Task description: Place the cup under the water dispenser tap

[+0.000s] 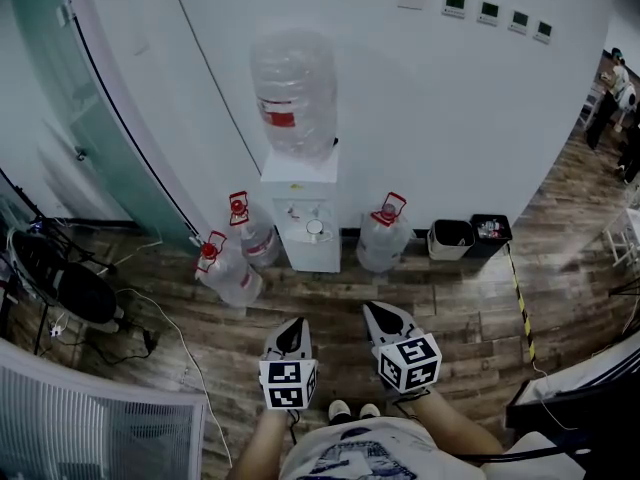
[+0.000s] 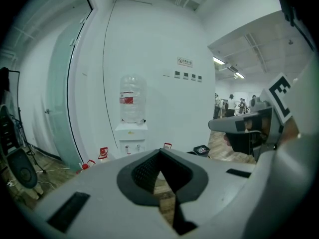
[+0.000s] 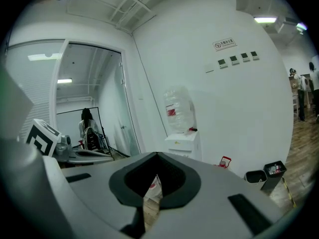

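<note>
A white water dispenser [image 1: 300,208] stands against the wall with a clear bottle [image 1: 293,93] on top. A small pale round thing, apparently the cup [image 1: 314,230], sits in its tap niche. My left gripper [image 1: 292,336] and right gripper [image 1: 385,318] hover side by side over the wooden floor, well short of the dispenser. Both are shut with nothing between the jaws. The left gripper view shows the left gripper [image 2: 159,151] aimed at the dispenser [image 2: 130,133]. In the right gripper view the right gripper [image 3: 157,154] has the dispenser [image 3: 182,141] ahead, slightly to the right.
Three spare water bottles lie on the floor by the dispenser: two at its left [image 1: 228,268] [image 1: 255,233], one at its right [image 1: 385,233]. Two bins [image 1: 450,238] [image 1: 489,233] stand further right. A curved glass partition [image 1: 70,118], a black stand and cables [image 1: 60,283] are at left. People stand far right [image 1: 615,88].
</note>
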`<state>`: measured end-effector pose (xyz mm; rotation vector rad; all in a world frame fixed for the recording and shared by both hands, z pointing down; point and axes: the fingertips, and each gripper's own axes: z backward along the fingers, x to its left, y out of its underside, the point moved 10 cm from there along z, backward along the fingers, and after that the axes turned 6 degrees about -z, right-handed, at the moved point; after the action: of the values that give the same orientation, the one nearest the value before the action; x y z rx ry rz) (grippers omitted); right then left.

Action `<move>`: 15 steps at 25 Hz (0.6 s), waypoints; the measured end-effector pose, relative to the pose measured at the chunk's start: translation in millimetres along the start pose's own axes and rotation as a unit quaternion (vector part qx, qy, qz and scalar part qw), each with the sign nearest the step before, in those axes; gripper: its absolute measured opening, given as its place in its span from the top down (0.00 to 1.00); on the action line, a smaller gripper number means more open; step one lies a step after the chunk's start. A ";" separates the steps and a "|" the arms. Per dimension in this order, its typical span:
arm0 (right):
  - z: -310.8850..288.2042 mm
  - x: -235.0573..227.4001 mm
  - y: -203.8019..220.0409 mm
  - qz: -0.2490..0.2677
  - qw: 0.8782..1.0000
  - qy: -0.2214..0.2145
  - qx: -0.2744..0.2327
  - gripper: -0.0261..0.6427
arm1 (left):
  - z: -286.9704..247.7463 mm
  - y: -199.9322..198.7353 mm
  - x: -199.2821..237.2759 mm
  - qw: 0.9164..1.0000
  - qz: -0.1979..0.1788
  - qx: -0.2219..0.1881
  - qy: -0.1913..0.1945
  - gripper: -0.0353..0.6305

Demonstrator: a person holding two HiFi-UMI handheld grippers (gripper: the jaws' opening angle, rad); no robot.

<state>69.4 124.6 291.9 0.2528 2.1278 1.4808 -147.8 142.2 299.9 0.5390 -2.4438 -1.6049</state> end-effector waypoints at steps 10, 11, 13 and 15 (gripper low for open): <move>7.2 1.7 4.4 0.002 1.000 -0.012 0.003 0.93 | 8.3 1.5 -9.1 1.000 0.001 -0.004 -0.002 0.87; 7.1 1.8 3.7 0.002 1.000 -0.012 0.002 0.93 | 8.8 0.9 -8.7 1.000 0.000 -0.005 -0.004 0.87; 6.4 2.3 2.0 0.004 1.000 -0.014 0.002 0.93 | 8.9 -0.1 -7.8 1.000 0.000 -0.006 -0.005 0.87; 5.2 3.4 0.9 0.005 1.000 -0.015 0.001 0.93 | 8.8 -0.3 -6.3 1.000 0.004 -0.007 -0.004 0.87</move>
<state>69.1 130.6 290.3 0.2853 2.1079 1.4728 -144.9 152.0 296.5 0.5205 -2.4364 -1.6231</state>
